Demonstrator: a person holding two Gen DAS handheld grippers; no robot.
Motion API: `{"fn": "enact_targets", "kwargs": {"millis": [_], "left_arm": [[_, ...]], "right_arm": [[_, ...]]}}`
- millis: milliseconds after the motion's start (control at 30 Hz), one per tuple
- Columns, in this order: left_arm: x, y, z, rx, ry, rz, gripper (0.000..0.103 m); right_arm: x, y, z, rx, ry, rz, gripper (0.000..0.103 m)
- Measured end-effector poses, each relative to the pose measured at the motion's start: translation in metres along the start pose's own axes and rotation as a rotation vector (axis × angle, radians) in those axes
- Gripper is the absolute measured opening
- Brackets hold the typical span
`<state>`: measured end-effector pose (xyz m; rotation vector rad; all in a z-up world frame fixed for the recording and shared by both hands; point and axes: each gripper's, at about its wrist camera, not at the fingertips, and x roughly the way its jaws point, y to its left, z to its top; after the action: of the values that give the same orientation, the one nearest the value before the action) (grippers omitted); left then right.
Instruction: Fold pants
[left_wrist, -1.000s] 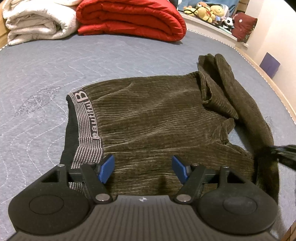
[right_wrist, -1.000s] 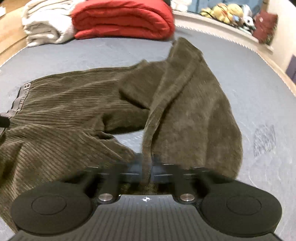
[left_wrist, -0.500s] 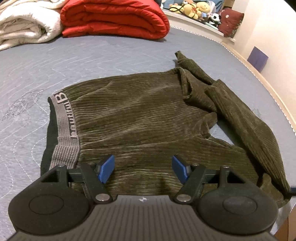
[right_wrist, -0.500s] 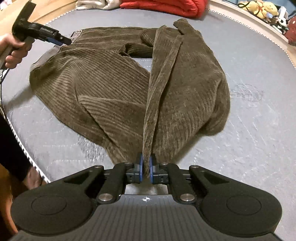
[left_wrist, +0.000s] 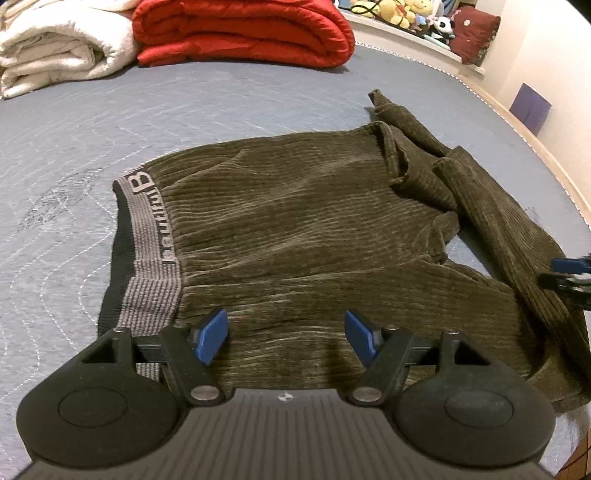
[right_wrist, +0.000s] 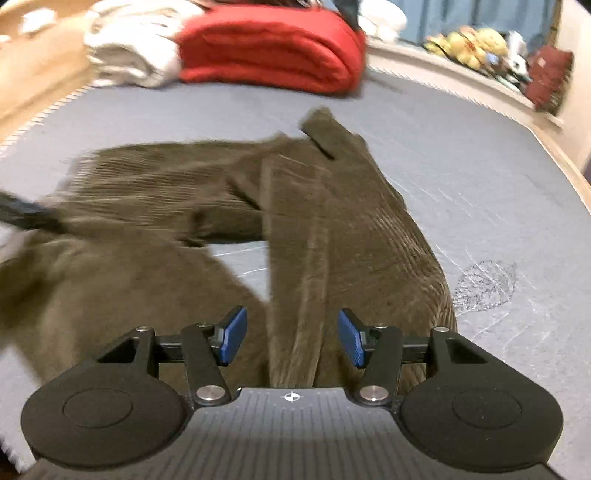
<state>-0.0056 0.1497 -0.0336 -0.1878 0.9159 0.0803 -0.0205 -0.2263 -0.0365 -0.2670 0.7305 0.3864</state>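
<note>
Dark olive corduroy pants (left_wrist: 295, 229) lie flat on the grey-blue mattress (left_wrist: 74, 147), their grey lettered waistband (left_wrist: 147, 236) at the left and both legs running right. My left gripper (left_wrist: 286, 341) hovers open over the near edge, just right of the waistband, with nothing between its pads. In the right wrist view one pant leg (right_wrist: 332, 229) stretches away from my right gripper (right_wrist: 291, 341). Its jaws are opening; the leg's near end lies beneath them and neither pad presses on it. The right gripper (left_wrist: 569, 273) also shows at the left wrist view's right edge.
A folded red quilt (left_wrist: 240, 33) and a white blanket (left_wrist: 55, 48) sit at the far side of the mattress. Plush toys (left_wrist: 406, 11) line a ledge behind. The wooden bed edge (left_wrist: 554, 166) curves along the right, close to the leg.
My right gripper was shut on the pant leg's end; now its jaws stand apart and the leg lies loose on the mattress. The left gripper stayed open and roughly in place.
</note>
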Motion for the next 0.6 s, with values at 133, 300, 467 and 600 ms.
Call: {"fn": "enact_targets", "kwargs": {"millis": [133,300,467,600], "left_arm": [[-0.003,0.004,0.003,-0.01,-0.004,0.007,0.075],[-0.003,0.005,0.003,-0.001,-0.003,0.015,0.075],[-0.002,0.001,0.002,0.002,-0.009,0.007,0.075],[-0.003,-0.006,-0.001,0.018,-0.014,-0.006,0.075]], "right_arm": [[0.045,-0.001,0.012,0.044,0.07,-0.017,0.055],[0.051,-0.01,0.015,0.082,0.071,0.044,0.009],[-0.006,-0.031,0.017,0.123,-0.103,0.115,0.008],[-0.084,-0.086,-0.002,0.26,-0.322,0.069,0.008]]}}
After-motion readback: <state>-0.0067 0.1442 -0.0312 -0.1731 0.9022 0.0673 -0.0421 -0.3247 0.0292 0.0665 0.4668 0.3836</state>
